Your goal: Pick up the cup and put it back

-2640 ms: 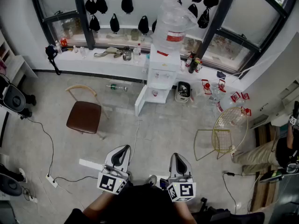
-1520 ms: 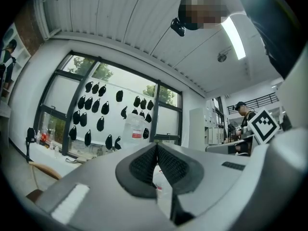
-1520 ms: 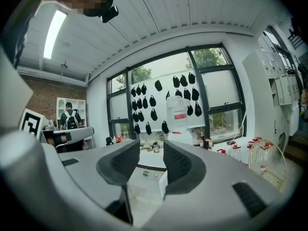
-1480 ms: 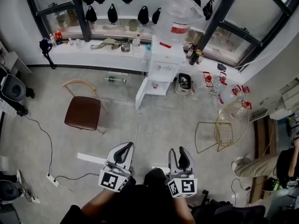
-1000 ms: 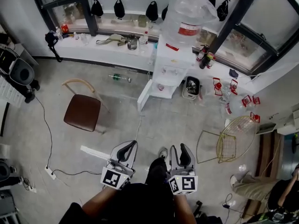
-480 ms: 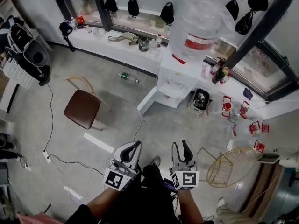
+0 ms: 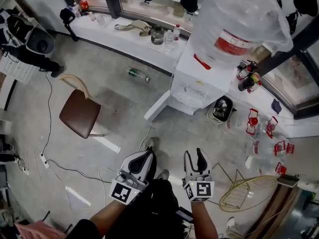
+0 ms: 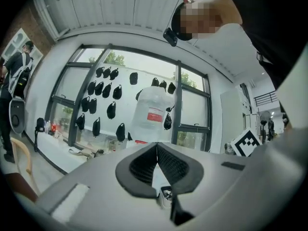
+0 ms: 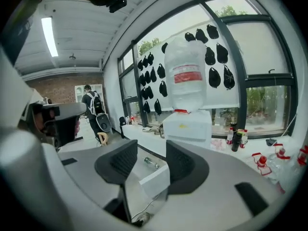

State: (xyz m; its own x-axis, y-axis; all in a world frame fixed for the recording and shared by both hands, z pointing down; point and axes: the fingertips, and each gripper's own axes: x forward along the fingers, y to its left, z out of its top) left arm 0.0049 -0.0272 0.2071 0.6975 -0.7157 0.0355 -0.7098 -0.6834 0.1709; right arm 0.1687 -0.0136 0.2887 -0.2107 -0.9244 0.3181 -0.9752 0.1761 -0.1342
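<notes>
The white water dispenser [image 7: 192, 78] with its big clear bottle [image 7: 234, 19] stands ahead by the window sill. I cannot make out a cup in any view. My left gripper [image 7: 147, 154] is held low in front of me, its jaws shut tip to tip with nothing in them. The left gripper view [image 8: 157, 145] looks toward the bottle [image 8: 151, 113]. My right gripper [image 7: 194, 154] is beside it at the same height. In the right gripper view [image 9: 147, 156] its jaws are opening with nothing between them, and the dispenser [image 9: 187, 125] is seen beyond.
A brown chair [image 7: 77, 114] stands on the floor to the left, a gold wire chair [image 7: 249, 193] to the right. A green bottle [image 7: 137, 74] lies on the floor. The dispenser's lower door [image 7: 158, 106] hangs open. A black bin [image 7: 219, 108], red-topped bottles [image 7: 259, 128] and floor cables [image 7: 55, 166] surround it.
The view has moved forward, so the dispenser now looms much nearer and larger. Both grippers have kept their place in front of me. The right jaws have spread a little.
</notes>
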